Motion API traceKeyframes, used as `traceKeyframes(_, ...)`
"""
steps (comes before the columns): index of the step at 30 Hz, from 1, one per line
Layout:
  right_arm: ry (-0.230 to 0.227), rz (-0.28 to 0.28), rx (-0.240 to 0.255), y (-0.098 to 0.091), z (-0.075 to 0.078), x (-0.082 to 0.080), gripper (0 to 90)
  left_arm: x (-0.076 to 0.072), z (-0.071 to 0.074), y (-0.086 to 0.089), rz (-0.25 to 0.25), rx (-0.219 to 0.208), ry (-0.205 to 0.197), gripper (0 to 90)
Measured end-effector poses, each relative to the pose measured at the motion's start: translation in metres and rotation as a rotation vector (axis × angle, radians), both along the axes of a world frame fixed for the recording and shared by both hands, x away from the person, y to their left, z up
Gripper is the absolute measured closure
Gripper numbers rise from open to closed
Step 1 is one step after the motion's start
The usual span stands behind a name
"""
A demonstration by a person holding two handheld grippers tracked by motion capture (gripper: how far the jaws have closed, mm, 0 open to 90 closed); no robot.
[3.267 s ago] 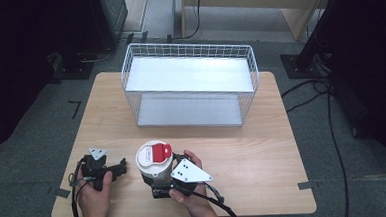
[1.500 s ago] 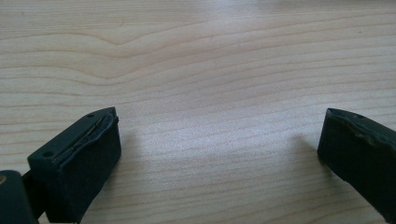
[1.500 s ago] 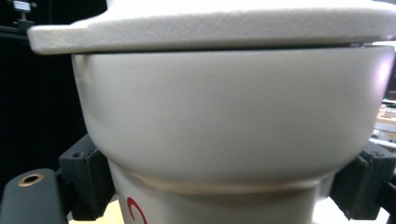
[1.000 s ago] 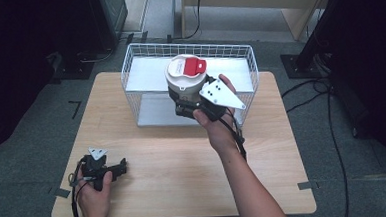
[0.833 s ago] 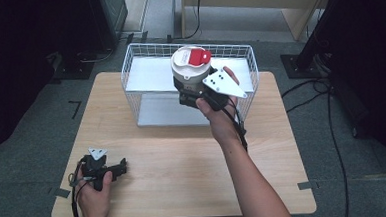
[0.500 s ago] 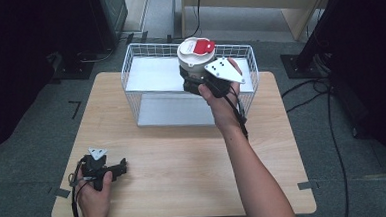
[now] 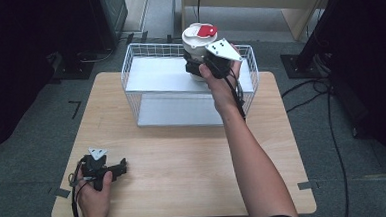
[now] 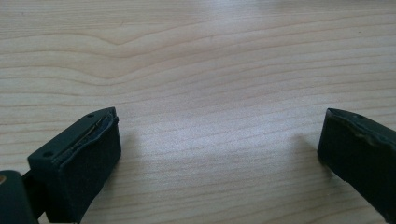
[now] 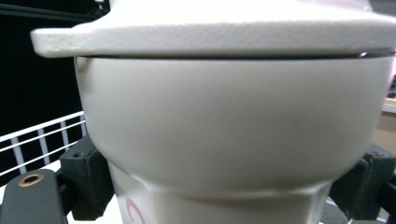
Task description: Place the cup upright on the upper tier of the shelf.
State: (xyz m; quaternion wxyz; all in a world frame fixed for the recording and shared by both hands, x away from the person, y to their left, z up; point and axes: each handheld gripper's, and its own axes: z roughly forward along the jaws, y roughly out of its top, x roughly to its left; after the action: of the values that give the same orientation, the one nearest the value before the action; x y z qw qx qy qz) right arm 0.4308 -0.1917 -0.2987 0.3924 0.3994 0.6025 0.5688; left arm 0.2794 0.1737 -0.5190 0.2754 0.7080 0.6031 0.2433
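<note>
A white round container (image 7: 197, 45) with a white lid and a red flap on top is held in the air over the white wire basket (image 7: 145, 98). My right gripper (image 7: 195, 68) is shut on the container's narrow lower body (image 9: 224, 200), one black jaw on each side. The container's wide upper part and lid (image 9: 210, 32) loom close in the right gripper view. My left gripper (image 7: 120, 167) rests on the wooden table (image 7: 184, 164) near its front left corner, jaws wide open with bare wood (image 8: 219, 140) between them.
The wire basket stands at the back of the table and has a white shelf inside (image 7: 164, 75). Its rim (image 9: 42, 130) shows behind the container. Dark equipment and cables lie on the grey floor around the table.
My right gripper lifted the container from the table's front and carried it up and back over the basket, drifting farther back in the last second. The left gripper stayed put.
</note>
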Motion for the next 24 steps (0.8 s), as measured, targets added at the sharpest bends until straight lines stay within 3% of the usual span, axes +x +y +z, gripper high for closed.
traceKeyframes(11, 0.029, -0.057, 0.015, -0.005, -0.003, 0.024, 11.6, 0.000, 0.000, 0.000, 0.000, 0.000, 0.000, 0.0)
traceKeyframes(17, 0.038, -0.057, -0.010, -0.008, -0.009, 0.023, 11.5, 0.000, 0.000, 0.000, 0.000, 0.000, 0.000, 0.0)
traceKeyframes(24, 0.042, -0.055, 0.001, -0.012, -0.012, 0.021, 11.4, 0.000, 0.000, 0.000, 0.001, -0.002, 0.000, 0.0)
